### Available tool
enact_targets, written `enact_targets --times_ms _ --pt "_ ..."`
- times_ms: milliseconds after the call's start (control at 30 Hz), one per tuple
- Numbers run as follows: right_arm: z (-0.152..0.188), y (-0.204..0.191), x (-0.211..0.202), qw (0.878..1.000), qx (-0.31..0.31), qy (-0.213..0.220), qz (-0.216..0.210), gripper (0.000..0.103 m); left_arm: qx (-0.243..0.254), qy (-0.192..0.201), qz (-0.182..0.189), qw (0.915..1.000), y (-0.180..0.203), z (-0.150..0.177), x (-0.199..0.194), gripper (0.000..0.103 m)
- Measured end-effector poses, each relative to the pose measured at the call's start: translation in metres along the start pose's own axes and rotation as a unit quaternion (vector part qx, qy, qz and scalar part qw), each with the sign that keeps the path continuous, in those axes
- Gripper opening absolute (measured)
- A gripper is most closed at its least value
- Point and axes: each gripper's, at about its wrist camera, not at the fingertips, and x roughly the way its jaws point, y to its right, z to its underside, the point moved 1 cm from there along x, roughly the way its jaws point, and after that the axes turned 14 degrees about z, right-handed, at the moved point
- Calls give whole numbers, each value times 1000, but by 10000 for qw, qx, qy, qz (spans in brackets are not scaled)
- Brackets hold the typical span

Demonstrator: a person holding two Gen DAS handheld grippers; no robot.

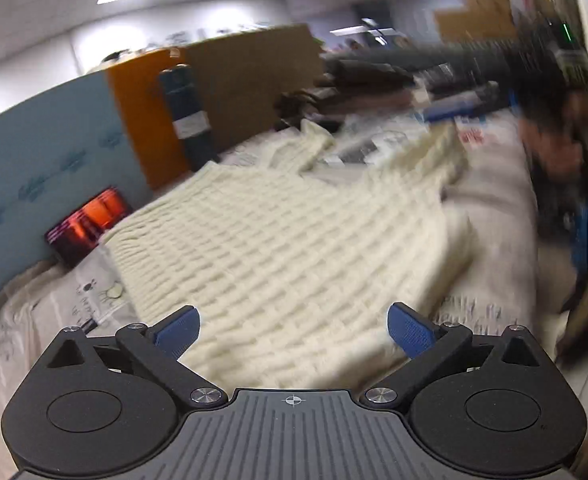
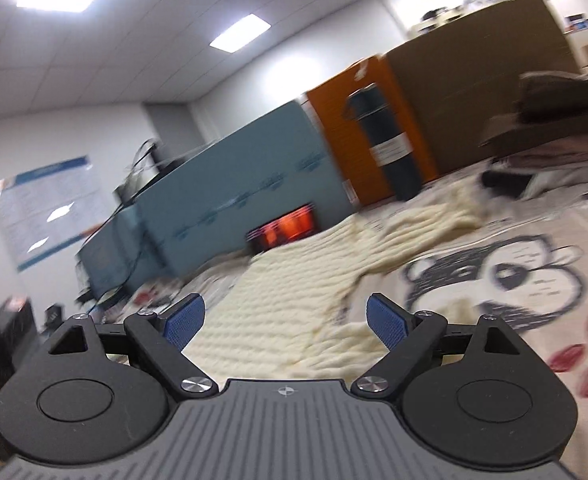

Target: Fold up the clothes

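A cream cable-knit sweater [image 1: 277, 240] lies spread on a cloth-covered table [image 1: 490, 248], its sleeves reaching toward the far side. My left gripper [image 1: 291, 332] hovers just above the sweater's near edge, open, with nothing between its blue pads [image 1: 175, 330]. In the right wrist view the same sweater [image 2: 294, 300] stretches away toward the back. My right gripper [image 2: 283, 322] is open over its near part, nothing held. Both views are motion-blurred.
The table cloth carries a cartoon bear print [image 2: 494, 276] right of the sweater. Blue [image 2: 229, 208], orange [image 2: 358, 120] and brown panels wall the far side. A dark bottle [image 1: 185, 116] and a glowing red box [image 1: 89, 226] stand there. Folded dark clothes [image 2: 558, 120] pile at back right.
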Motion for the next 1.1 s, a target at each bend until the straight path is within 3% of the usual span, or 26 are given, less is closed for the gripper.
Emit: enact_targets --times_ms 233,300,467,500,533,567,600,633,700,867,1100 --pt "0 31 -19 9970 74 231 738 94 -153 435 -130 9989 -5 0 -12 102" --pt "3 38 -18 9970 154 138 749 94 -200 531 -164 9983 -7 0 -15 102" --pt "14 40 -1 9978 196 -195 596 91 -99 295 -259 9992 -3 1 -3 102" --pt "16 39 2 9975 152 -231 658 86 -97 306 -260 9991 -3 2 -4 102" --pt "17 38 6 9966 93 -251 781 67 -98 314 -263 9991 -4 2 -4 102" --pt "19 37 9 9955 35 -270 904 56 -108 314 -267 9991 -4 3 -4 102" --pt "20 36 13 9942 -30 -263 1045 36 -120 311 -251 9991 -4 3 -4 102" --pt "20 35 15 9931 -78 -222 1146 29 -129 303 -243 9992 -5 4 -3 102" --pt "16 32 19 9945 -48 -106 1039 22 -139 262 -272 9992 -4 4 -2 103" --pt "-13 -8 33 9986 -176 211 463 19 -120 269 -336 9990 -3 5 -1 103" --pt "-14 -84 81 9977 -412 -417 -333 20 -160 280 -295 9990 -5 6 -2 103"
